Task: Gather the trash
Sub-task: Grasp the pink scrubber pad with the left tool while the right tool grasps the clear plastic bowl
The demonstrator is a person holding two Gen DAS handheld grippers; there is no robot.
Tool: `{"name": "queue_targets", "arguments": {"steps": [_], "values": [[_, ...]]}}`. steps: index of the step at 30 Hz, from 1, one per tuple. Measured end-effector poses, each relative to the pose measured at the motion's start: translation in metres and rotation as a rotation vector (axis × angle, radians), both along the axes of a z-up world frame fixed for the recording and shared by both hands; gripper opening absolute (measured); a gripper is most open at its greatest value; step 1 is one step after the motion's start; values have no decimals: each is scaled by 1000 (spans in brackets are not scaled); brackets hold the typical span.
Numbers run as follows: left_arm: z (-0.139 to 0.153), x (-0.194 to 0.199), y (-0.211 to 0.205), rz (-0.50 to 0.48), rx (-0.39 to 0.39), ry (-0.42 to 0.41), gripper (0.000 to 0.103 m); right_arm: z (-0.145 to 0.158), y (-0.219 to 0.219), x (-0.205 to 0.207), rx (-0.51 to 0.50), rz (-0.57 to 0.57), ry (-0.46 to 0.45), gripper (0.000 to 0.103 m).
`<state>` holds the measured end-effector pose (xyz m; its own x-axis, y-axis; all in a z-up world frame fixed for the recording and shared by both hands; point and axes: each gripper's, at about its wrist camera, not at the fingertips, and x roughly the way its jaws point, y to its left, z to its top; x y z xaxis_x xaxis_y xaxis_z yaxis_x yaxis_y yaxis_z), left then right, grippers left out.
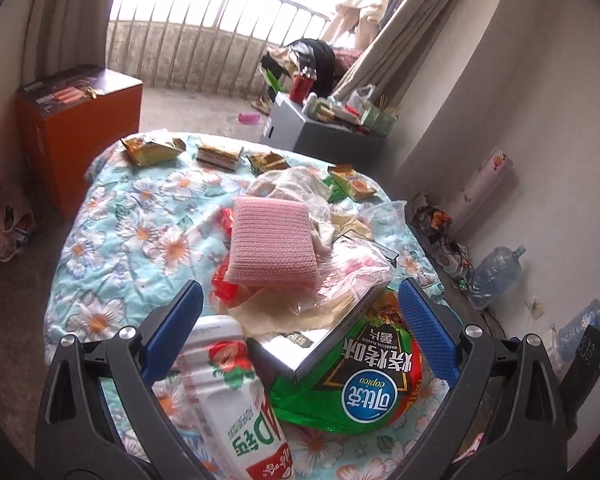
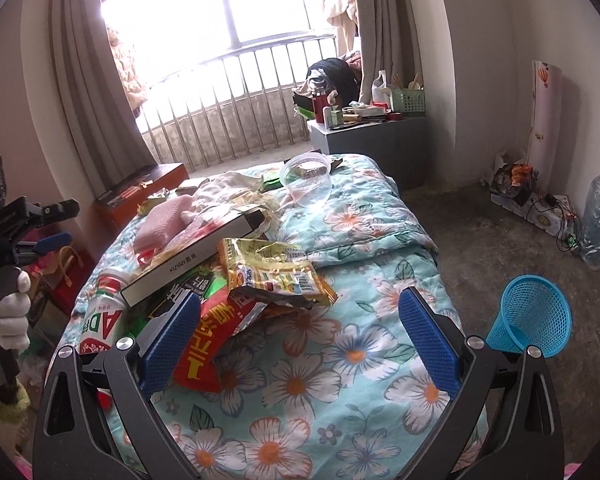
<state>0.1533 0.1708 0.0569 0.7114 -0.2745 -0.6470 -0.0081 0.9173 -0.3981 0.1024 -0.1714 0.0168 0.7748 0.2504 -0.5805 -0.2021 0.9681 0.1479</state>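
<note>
Both the left tongs (image 1: 300,314) and right tongs (image 2: 300,320) stood open and empty over the bed's wrappers (image 2: 274,276) (blue basket (image 2: 534,316) just right of the right tongs), evidently poised for collecting.

Bright railed window (image 2: 260,20), grey curtains (image 2: 84,92), concrete floor (image 2: 480,232)

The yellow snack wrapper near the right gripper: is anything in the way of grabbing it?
Nothing visible blocks it. The right gripper is open, and the yellow snack wrapper lies just ahead, on top of the pile. It rests partly on a red wrapper, so that one might shift too.
</note>
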Motion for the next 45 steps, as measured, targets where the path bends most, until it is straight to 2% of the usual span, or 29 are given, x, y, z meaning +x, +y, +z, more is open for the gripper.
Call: {"name": "queue_targets", "arguments": {"steps": [2,7,10,16,23,25,28,32,38,41,45], "values": [[-11,38,1,-27,-11,93,94,2,-7,10,32,-7,-1,97],[-44,105,-4,-22,78,264,94,4,-22,34,98,-16,1,97],[-62,130,1,2,77,342,94,6,-29,51,128,-6,10,97],[-80,154,-5,-16,94,435,94,12,-28,102,151,54,56,97],[-83,151,-14,-19,158,421,94,20,-1,174,268,200,192,97],[-82,147,-12,-24,151,413,80,22,2,193,324,219,229,97],[-80,142,-9,-35,137,398,78,23,5,218,402,228,301,95],[-71,132,-4,-47,129,349,77,21,18,240,444,243,376,92],[-51,115,10,-40,88,268,77,15,33,270,367,174,418,88],[-46,107,17,-31,63,244,77,6,38,290,196,118,387,88],[-44,99,24,-32,45,229,77,-13,57,306,-32,183,386,88]]}}
